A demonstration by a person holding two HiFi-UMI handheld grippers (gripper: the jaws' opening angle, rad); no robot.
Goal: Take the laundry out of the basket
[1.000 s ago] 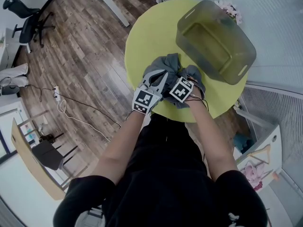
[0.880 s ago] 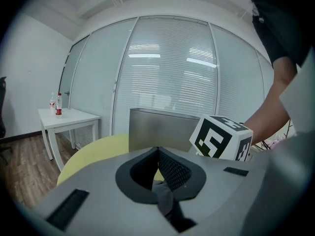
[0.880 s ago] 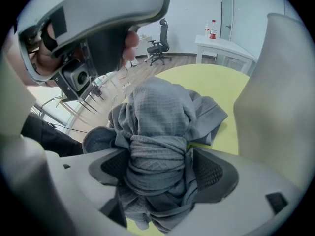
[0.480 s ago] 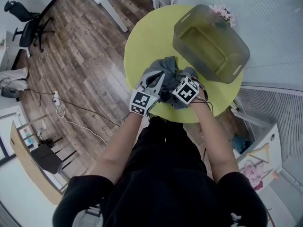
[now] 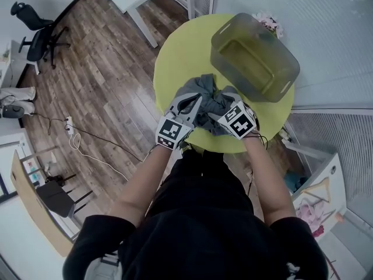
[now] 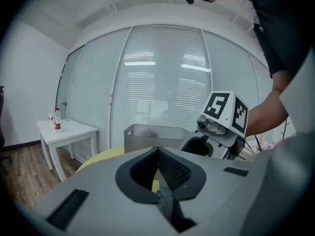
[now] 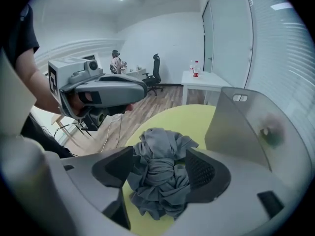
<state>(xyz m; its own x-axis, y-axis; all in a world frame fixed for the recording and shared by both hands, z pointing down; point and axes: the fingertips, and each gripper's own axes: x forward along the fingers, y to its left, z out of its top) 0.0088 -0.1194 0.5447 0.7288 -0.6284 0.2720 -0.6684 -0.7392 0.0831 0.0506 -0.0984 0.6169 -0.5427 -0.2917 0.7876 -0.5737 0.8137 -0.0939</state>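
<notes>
right gripper [image 7: 160, 156]: jaws wide apart, had just been closing a little; clamped nothing
between right jaws: grey laundry [image 5: 207, 87] seen through the gap, pads not pressing it
left gripper [image 6: 158, 151]: jaws closed tip to tip; a dark scrap low in the gap, couldn't tell what
gripper positions: side by side over the table's near edge, left one beside the heap
laundry: crumpled heap on round yellow table [image 5: 180, 51], out of the basket [image 7: 241, 127], just beside it
basket: translucent, upright on the table's far side
farther out: wood floor [image 5: 105, 86], white side table [image 6: 66, 129] with bottles [image 6: 54, 118], office chair [image 5: 35, 31]
</notes>
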